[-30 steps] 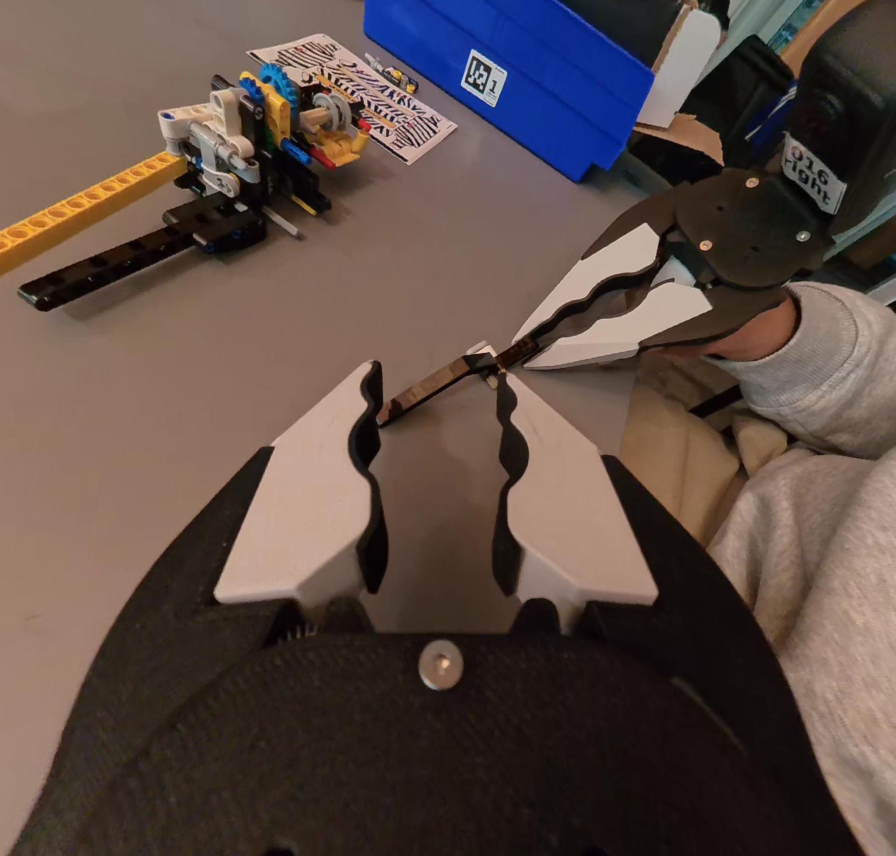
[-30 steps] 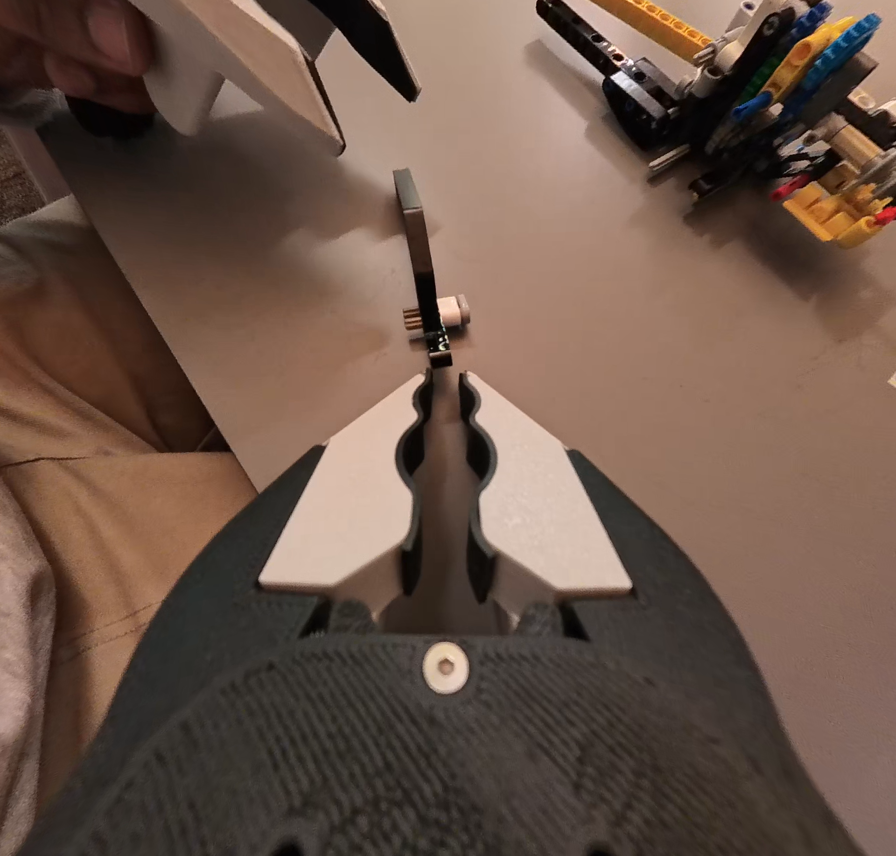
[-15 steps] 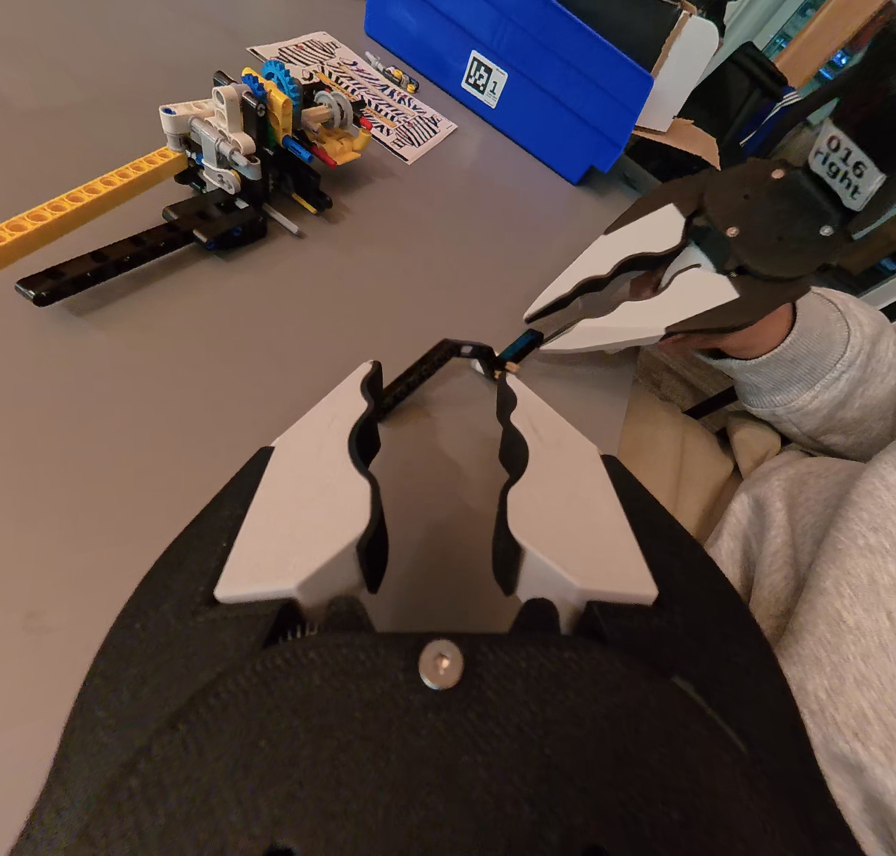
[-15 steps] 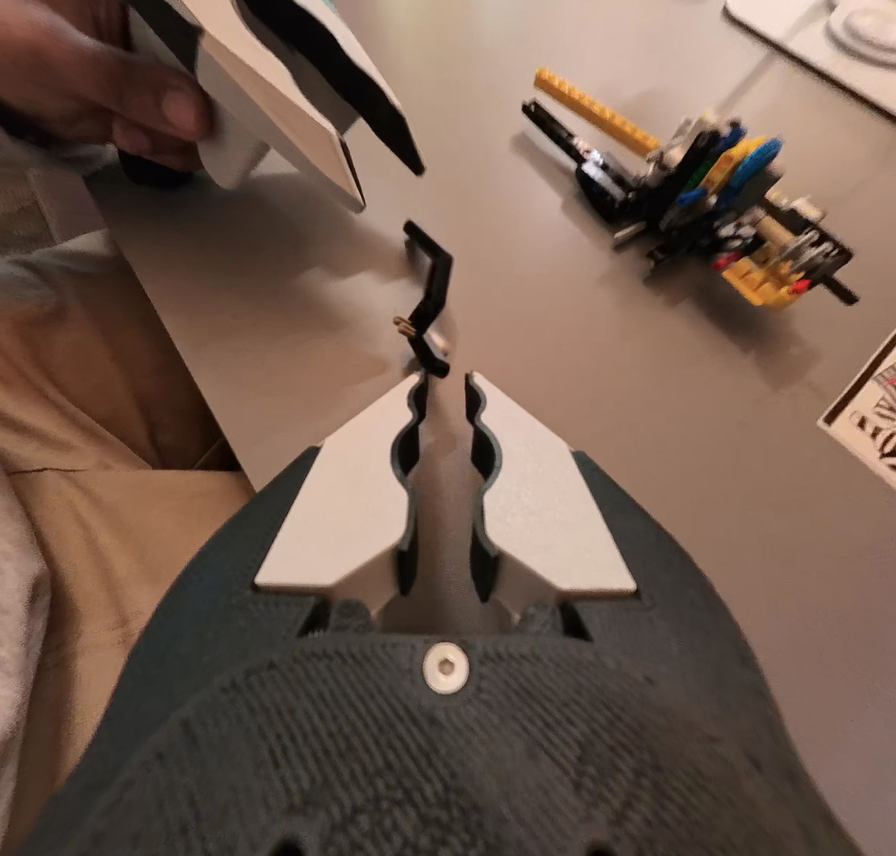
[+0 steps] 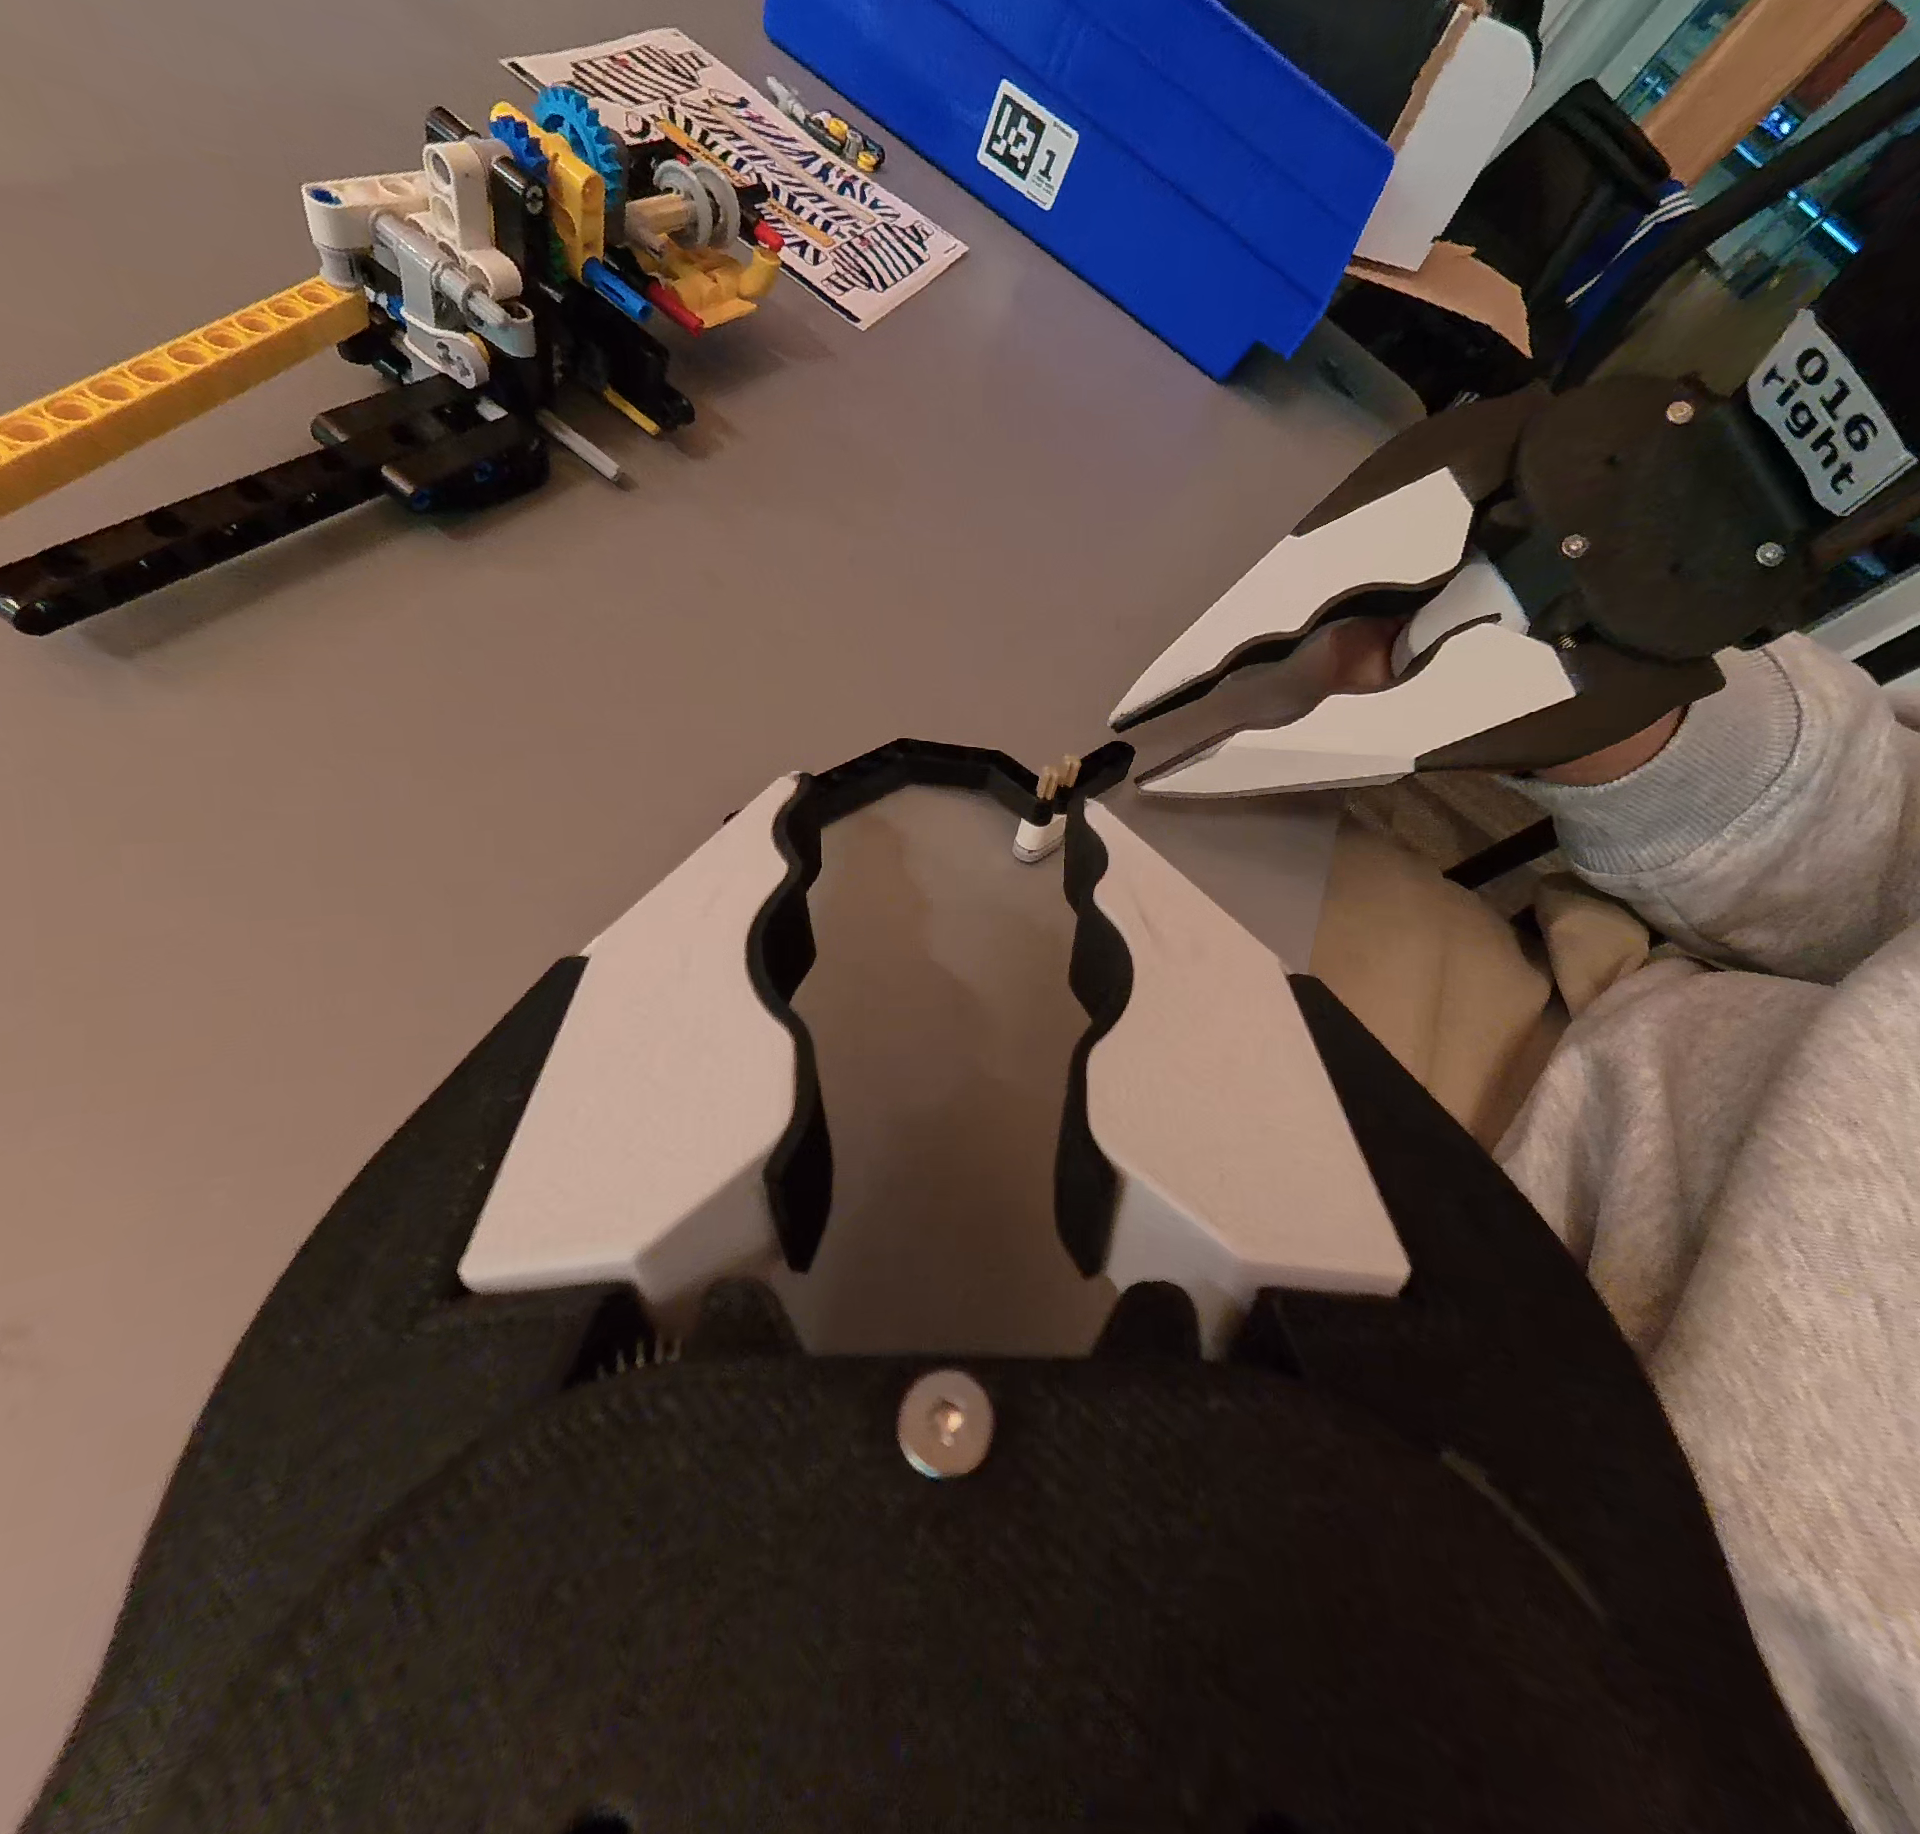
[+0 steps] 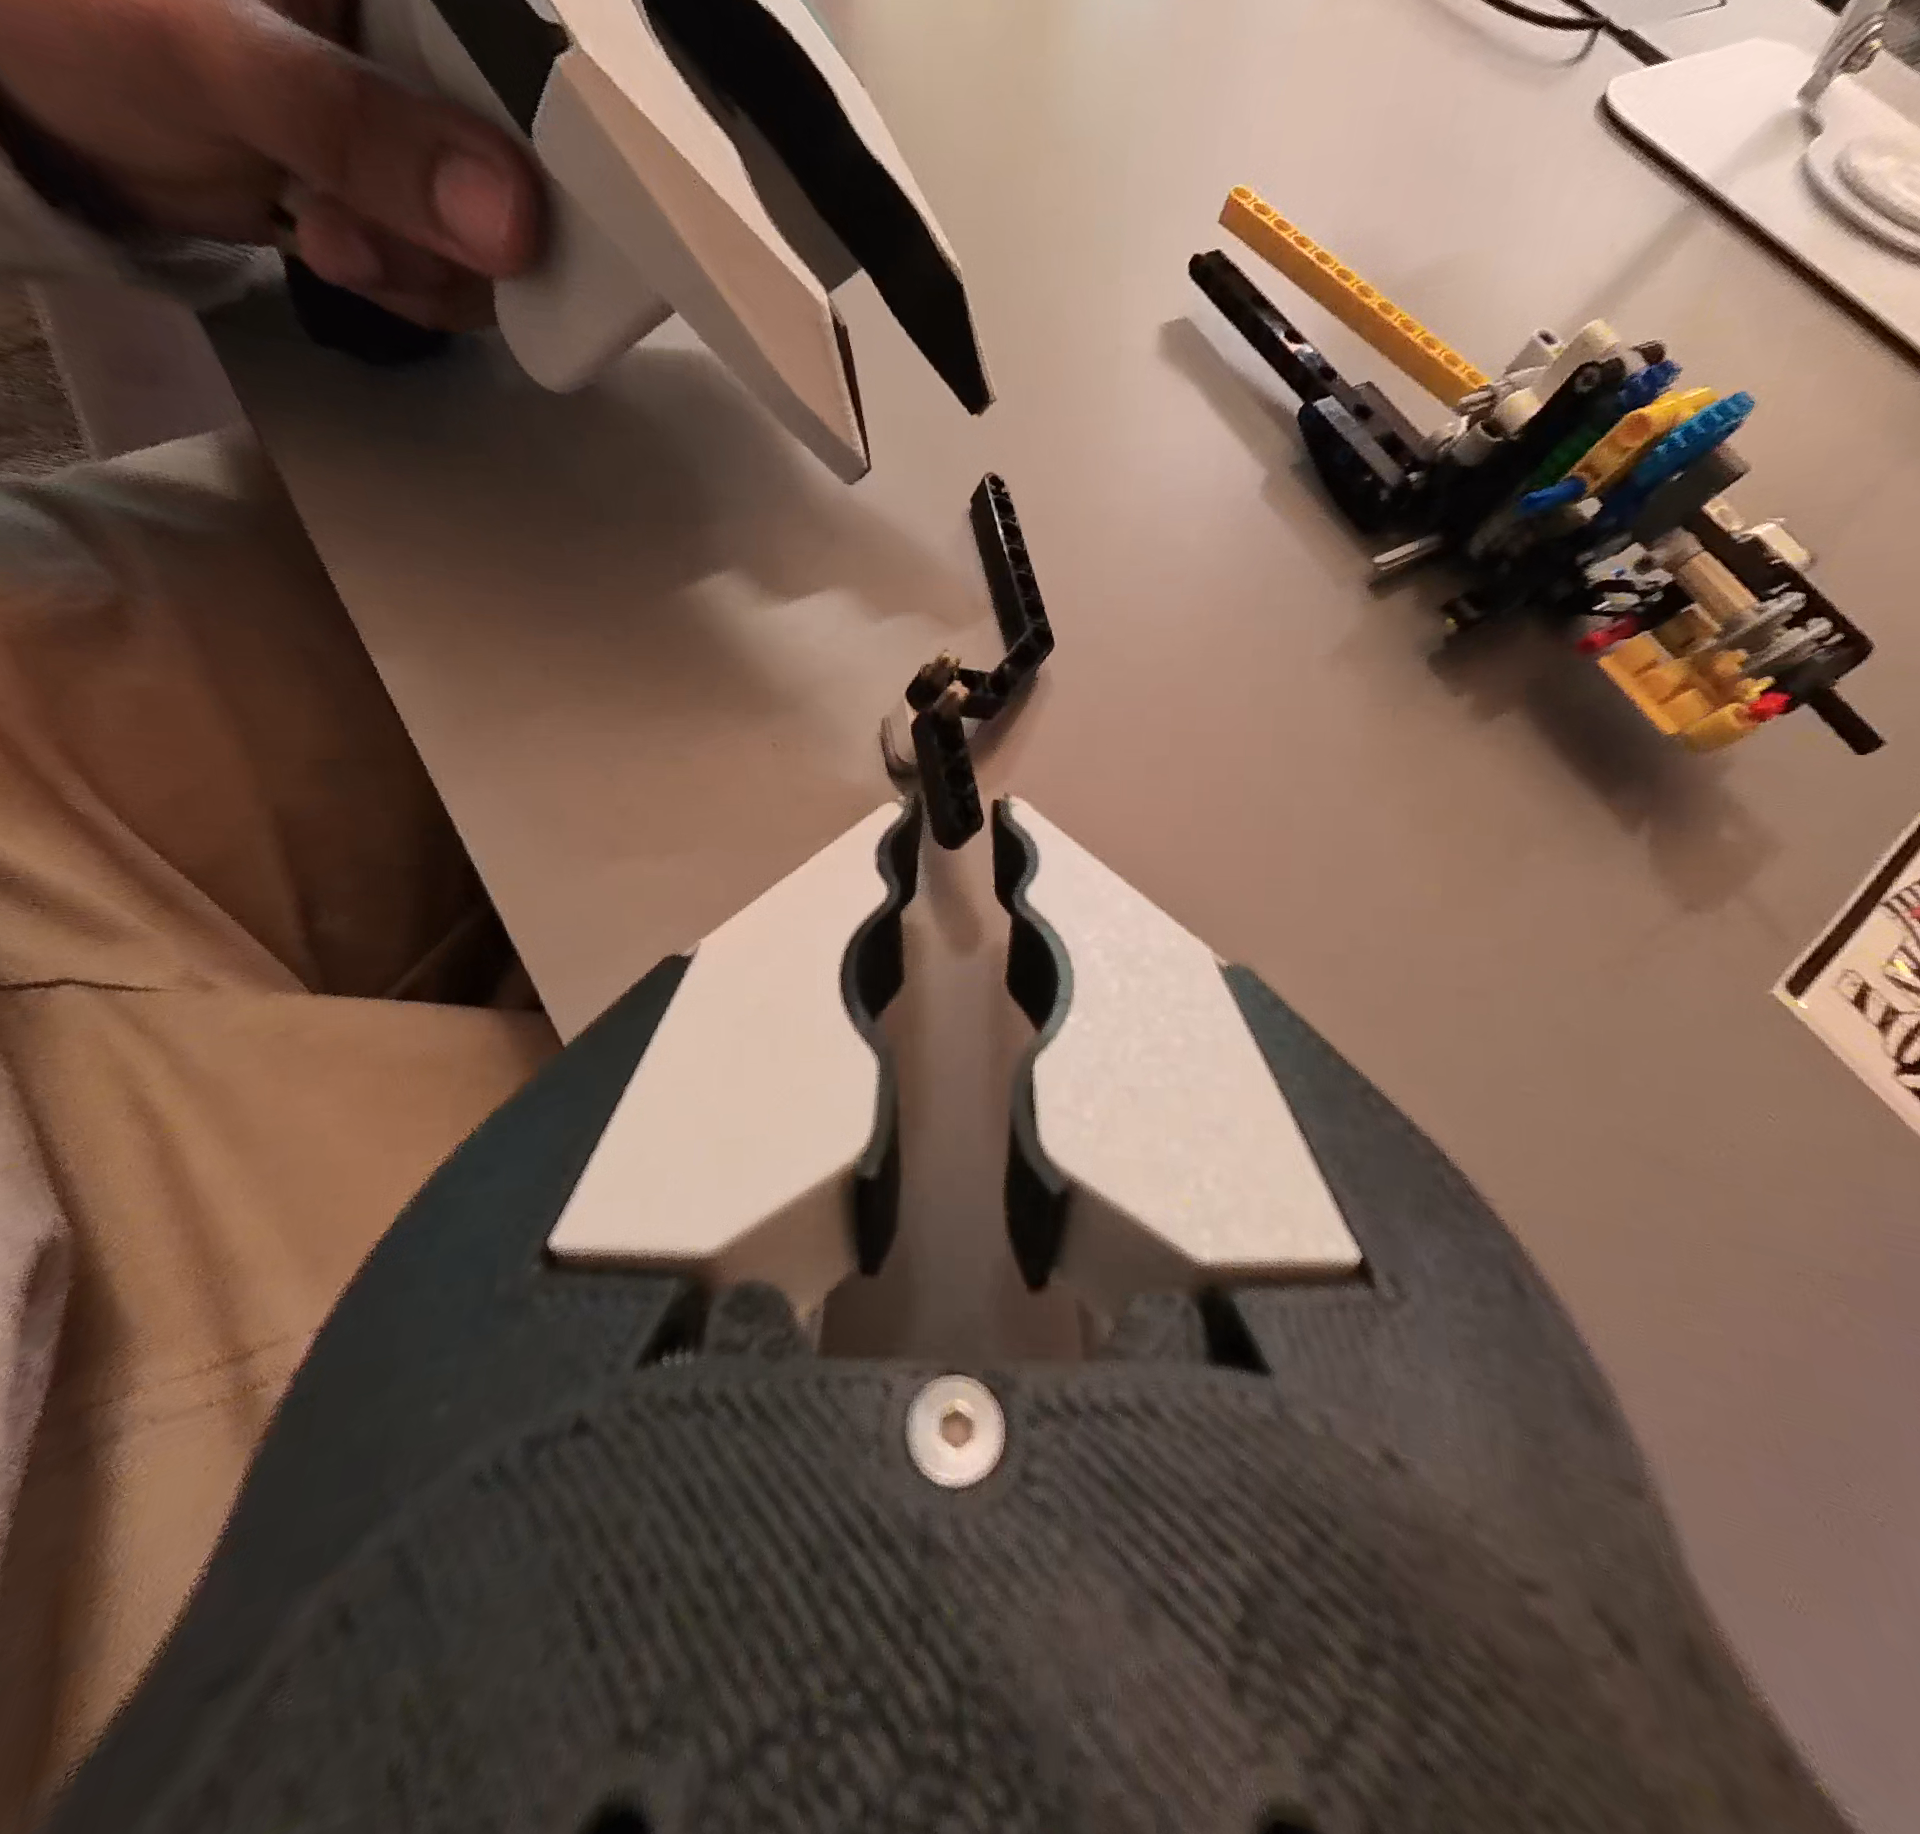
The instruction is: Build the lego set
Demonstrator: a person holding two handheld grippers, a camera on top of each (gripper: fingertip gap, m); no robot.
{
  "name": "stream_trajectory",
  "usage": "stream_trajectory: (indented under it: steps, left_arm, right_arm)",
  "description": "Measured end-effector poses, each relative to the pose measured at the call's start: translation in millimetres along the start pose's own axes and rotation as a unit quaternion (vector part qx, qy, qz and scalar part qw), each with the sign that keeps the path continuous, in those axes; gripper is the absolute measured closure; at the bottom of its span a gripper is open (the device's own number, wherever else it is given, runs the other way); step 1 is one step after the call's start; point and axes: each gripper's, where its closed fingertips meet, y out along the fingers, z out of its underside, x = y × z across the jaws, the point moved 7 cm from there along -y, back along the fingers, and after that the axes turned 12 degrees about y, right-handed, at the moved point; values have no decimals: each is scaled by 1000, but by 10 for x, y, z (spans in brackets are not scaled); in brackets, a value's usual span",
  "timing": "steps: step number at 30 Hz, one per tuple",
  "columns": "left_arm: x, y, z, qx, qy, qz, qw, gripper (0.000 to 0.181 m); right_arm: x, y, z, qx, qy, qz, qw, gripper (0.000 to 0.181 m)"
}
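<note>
A black bent lego beam [image 5: 914,761] with a tan pin [image 5: 1055,776] and a small white piece [image 5: 1039,834] lies on the grey table near its right edge. My left gripper [image 5: 935,808] is open and empty, its tips just short of the beam. My right gripper [image 6: 953,818] is slightly open; the beam's [image 6: 1013,579] near end sits between its tips without being clamped. It also shows in the left wrist view [image 5: 1130,750]. The left gripper [image 6: 914,434] hovers above the beam in the right wrist view. The partly built model [image 5: 499,257] with a long yellow beam stands farther back [image 6: 1558,496].
A blue bin [image 5: 1091,122] stands at the back right, with a striped sticker sheet [image 5: 790,184] beside the model. The table edge [image 6: 436,662] runs close to the beam, with the person's lap past it. A white stand base [image 6: 1766,122] lies far right. My right fingertips sit around 7 cm from my left ones.
My right gripper has opened and let go of the black beam, which has turned from edge-on to lying with its bends showing. The left gripper stayed open and came a little closer.
</note>
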Motion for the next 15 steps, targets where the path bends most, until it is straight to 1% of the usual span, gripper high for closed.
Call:
stream_trajectory:
  steps: [4, 8, 10, 15]
  left_arm:
    - [3, 0, 1, 0, -1, 1, 1000, 135]
    - [5, 2, 3, 1, -3, 3, 1000, 136]
    - [6, 3, 4, 2, -3, 3, 1000, 136]
    - [5, 4, 5, 3, -2, 2, 1000, 136]
  right_arm:
    - [-11, 19, 1, 5, 6, 2, 1000, 169]
    - [22, 69, 22, 24, -8, 6, 1000, 169]
    - [51, 78, 20, 24, -17, 6, 1000, 172]
    - [78, 75, 23, 22, -31, 7, 999, 172]
